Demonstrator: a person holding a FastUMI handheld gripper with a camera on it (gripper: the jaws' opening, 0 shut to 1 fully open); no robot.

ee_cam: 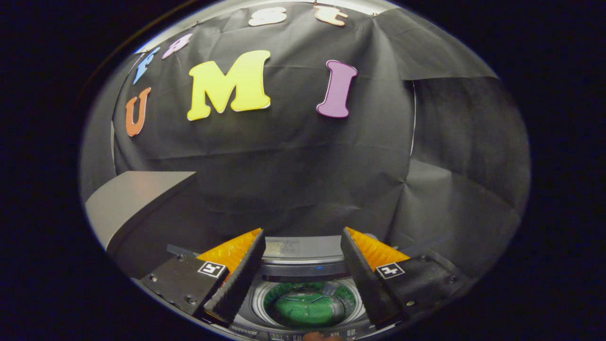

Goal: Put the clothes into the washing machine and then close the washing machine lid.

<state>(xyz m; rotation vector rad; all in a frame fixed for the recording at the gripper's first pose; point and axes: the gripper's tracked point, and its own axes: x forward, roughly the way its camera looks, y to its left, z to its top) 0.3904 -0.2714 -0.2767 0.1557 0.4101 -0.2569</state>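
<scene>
Black cloth forms the booth's wall [293, 161], creased and hanging in panels behind the washing machine [303, 255], the landmark for all places given below. To the left of the machine, and higher than its top, a grey slanted panel [128, 199] rises toward the cloth; what it belongs to cannot be told. The gripper [303, 237] hangs above the machine's open mouth with its two fingers spread wide apart and released, nothing held between them. The left finger [236, 279] stands over the left rim of the machine. Between the two fingers, the machine's grey rear console [298, 248] lies at the back, with a small pale label on it too small to make out. Just in front of the console, the round drum [307, 305] opens upward, ringed by a pale grey rim. Inside the drum lies green clothing [307, 310], bunched on the drum floor and well below the fingertips. The right finger [367, 279] stands over the right rim of the machine. At the machine's front edge, a small rounded shape is cut off from sight and cannot be identified.
</scene>
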